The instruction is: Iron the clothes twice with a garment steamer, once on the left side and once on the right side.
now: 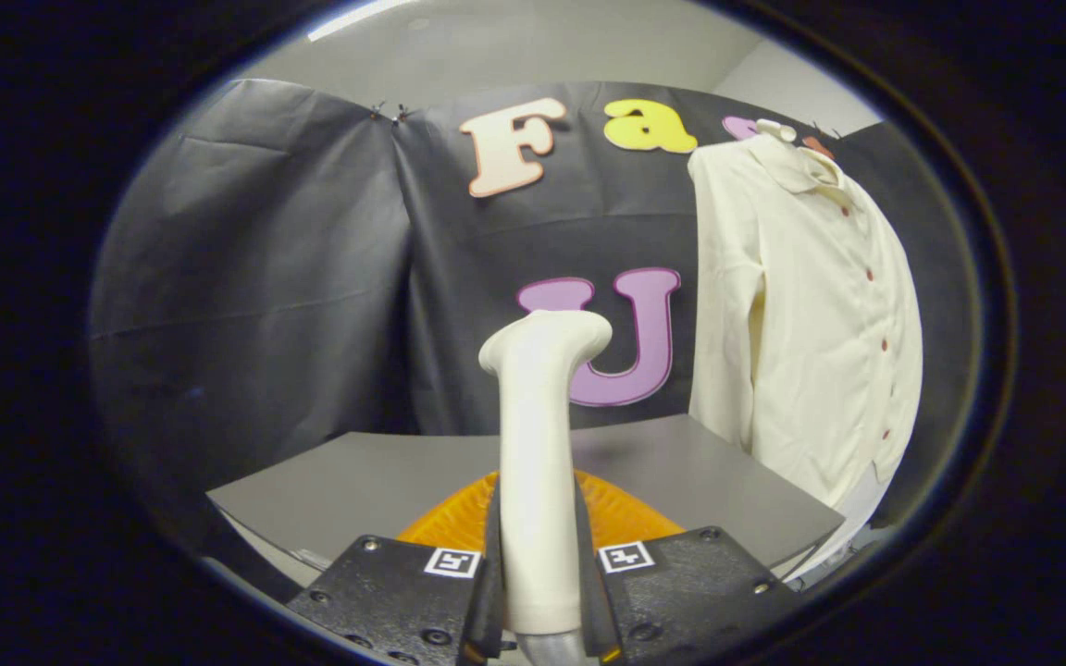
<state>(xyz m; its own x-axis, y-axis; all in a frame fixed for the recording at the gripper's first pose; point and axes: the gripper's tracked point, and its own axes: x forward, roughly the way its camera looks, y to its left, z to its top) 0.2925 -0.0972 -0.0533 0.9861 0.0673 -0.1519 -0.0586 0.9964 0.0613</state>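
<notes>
Steamer up, shirt waiting

The tongs clamp the garment steamer upright above the tabletop, ready to reach the shirt hanging at two o'clock.

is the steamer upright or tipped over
Upright: the steamer stands vertical with both fingers pressed on its handle, head on top, above the orange mat.

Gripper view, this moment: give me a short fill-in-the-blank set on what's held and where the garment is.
1. The gripper is shut on the ____ handle.
2. The cream shirt hangs on a ____ beyond the fingers.
3. The shirt's buttons are ____ in colour.
4. Under the steamer lies an ____ mat.

Missing words: steamer; hanger; red; orange
</notes>
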